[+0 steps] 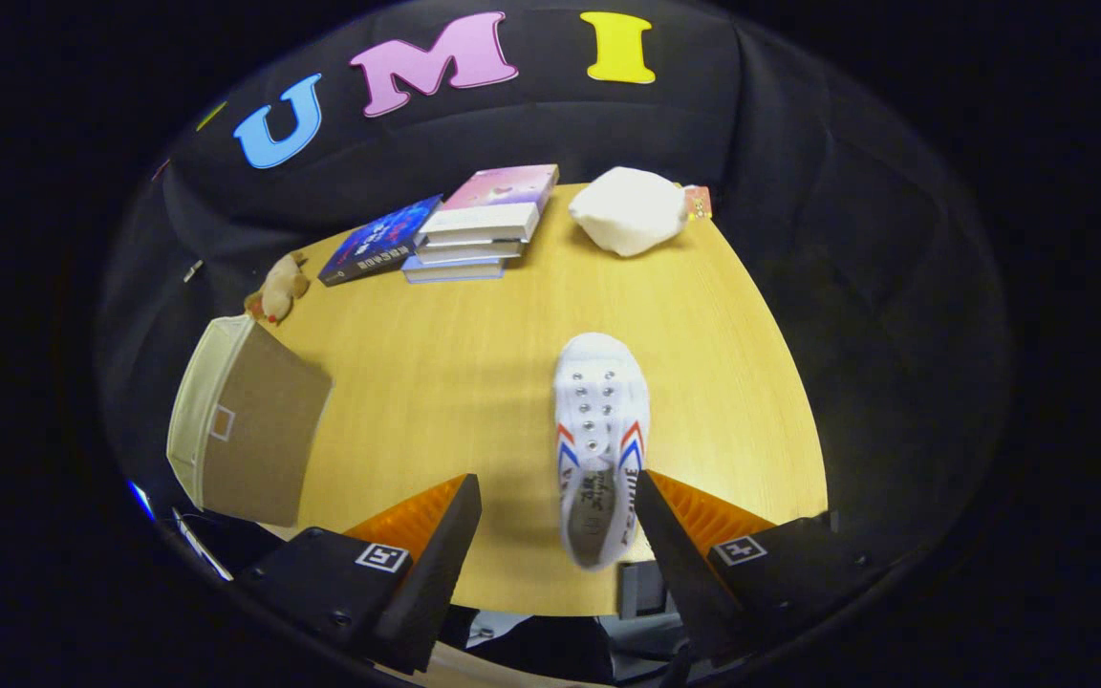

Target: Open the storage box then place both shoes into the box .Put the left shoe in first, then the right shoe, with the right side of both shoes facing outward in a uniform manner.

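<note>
Pointing its toe toward twelve o'clock, the shoe (600, 440) lies lengthwise beside your gripper's (555, 521) spread fingers, heel nearest you.

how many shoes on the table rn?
1. A white sneaker lies on the wooden table, heel between the open gripper's fingers, beside the right one. A second may be inside the storage box, whose interior is hidden.

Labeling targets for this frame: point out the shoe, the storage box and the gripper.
white sneaker (601, 420): gripper view, on the eyelet row, between the open fingers.
storage box (259, 430): gripper view, on its tan face.
gripper (555, 521): gripper view, midway between fingertips.
</note>
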The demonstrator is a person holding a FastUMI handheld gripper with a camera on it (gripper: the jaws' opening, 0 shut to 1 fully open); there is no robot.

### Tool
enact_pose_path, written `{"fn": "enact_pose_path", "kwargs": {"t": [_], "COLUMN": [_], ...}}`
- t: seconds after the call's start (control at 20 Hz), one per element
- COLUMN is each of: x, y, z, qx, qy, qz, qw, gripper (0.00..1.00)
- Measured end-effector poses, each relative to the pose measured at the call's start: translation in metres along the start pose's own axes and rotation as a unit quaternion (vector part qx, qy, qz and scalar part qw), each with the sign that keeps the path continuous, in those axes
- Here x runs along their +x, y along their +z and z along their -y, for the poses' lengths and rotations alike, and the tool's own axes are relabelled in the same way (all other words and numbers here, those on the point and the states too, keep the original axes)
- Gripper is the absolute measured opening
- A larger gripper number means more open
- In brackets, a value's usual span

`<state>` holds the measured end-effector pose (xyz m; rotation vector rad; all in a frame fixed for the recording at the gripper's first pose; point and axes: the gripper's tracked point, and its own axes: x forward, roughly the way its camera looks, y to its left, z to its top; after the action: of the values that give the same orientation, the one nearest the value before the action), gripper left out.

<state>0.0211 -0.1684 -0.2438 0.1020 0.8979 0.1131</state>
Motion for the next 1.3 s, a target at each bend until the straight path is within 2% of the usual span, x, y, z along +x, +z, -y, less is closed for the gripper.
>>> {"fn": "enact_pose_path", "kwargs": {"t": [0.35, 0.55, 0.7, 0.75, 0.8, 0.85, 0.9, 1.05, 1.15, 1.2, 1.3], "x": [0.051, 0.071, 0.083, 0.087, 0.087, 0.087, 0.088, 0.089, 0.087, 0.089, 0.089], "y": [-0.022, -0.032, -0.031, -0.029, -0.029, -0.029, -0.029, -0.030, -0.028, -0.028, -0.028], "z": [0.064, 0.067, 0.058, 0.055, 0.052, 0.049, 0.042, 0.044, 0.047, 0.047, 0.047], "qx": [-0.004, -0.007, -0.004, 0.000, 0.004, 0.008, 0.013, 0.028, 0.056, 0.067, 0.075], "qy": [-0.020, -0.015, -0.003, 0.002, 0.009, 0.016, 0.027, 0.026, 0.023, 0.022, 0.015], "qz": [-0.052, -0.079, -0.087, -0.088, -0.091, -0.094, -0.096, -0.103, -0.111, -0.112, -0.107], "qw": [0.998, 0.997, 0.996, 0.996, 0.996, 0.995, 0.995, 0.994, 0.992, 0.991, 0.991], "gripper": [0.99, 0.99, 0.95, 0.92, 0.82, 0.78, 0.70, 0.45, 0.41, 0.33, 0.23]}}
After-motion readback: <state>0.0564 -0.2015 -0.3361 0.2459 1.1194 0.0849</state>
